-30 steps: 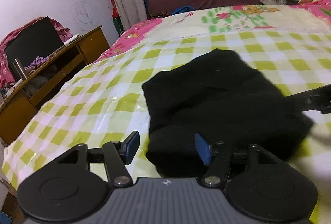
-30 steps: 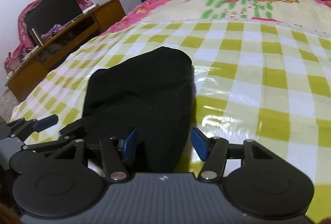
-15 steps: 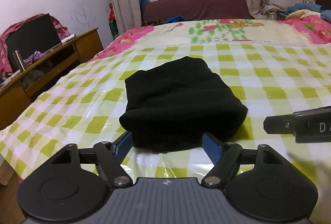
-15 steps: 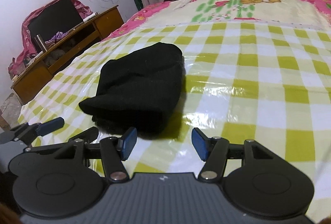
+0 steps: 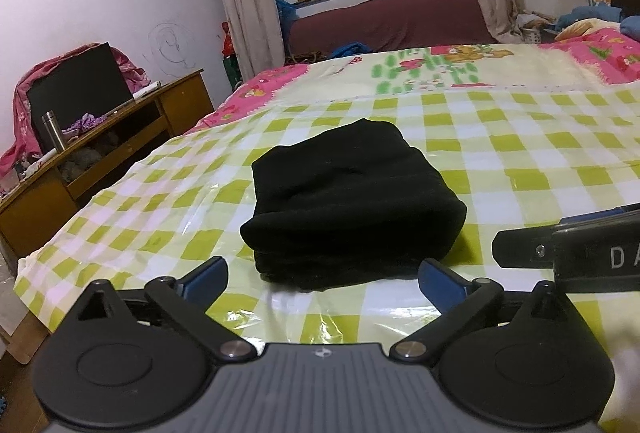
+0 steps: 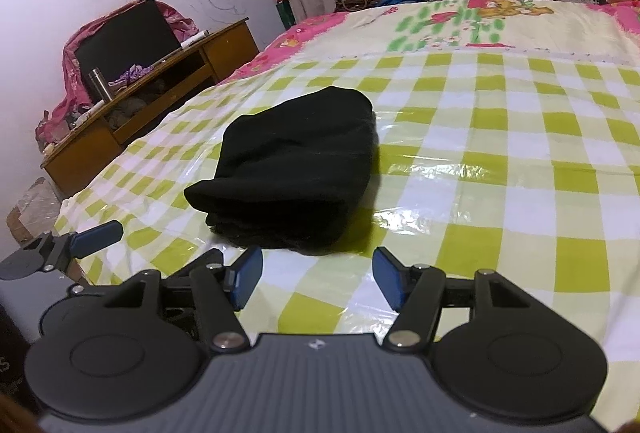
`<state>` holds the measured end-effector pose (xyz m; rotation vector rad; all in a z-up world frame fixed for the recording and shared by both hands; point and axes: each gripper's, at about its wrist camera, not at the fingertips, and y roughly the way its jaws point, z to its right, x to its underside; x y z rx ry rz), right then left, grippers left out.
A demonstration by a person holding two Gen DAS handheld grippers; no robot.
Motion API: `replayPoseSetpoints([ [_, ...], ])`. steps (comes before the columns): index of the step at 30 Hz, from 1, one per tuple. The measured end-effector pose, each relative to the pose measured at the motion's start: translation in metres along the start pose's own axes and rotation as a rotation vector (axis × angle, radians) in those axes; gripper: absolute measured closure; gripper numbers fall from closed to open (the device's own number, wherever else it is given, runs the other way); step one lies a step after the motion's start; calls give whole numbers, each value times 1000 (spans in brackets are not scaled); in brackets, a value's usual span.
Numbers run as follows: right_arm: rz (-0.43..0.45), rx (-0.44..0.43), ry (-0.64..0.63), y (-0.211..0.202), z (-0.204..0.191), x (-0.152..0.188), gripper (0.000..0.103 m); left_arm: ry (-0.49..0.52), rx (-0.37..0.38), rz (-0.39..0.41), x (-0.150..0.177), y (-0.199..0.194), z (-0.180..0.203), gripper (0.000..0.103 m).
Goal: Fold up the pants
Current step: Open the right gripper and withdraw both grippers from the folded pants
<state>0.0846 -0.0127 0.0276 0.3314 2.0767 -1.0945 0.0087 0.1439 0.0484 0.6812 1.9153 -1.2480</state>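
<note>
On the bed [image 5: 520, 153], the black pants [image 5: 352, 201] now lie as a compact folded bundle on the checked cover, clear of both tools. The left gripper [image 5: 322, 279] and right gripper [image 6: 318, 279] have drawn back from the bundle, fingers spread and empty, so the folding looks finished.

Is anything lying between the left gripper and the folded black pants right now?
Nothing visible does. Only bare green-checked cover lies between the open left gripper and the black pants. The right gripper, also open, sits off to the side, not in that path.
</note>
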Motion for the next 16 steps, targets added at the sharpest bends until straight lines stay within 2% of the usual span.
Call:
replayPoseSetpoints([
  [16, -30, 16, 5, 2, 4, 10, 40, -33, -25, -18, 4, 1, -4, 0],
])
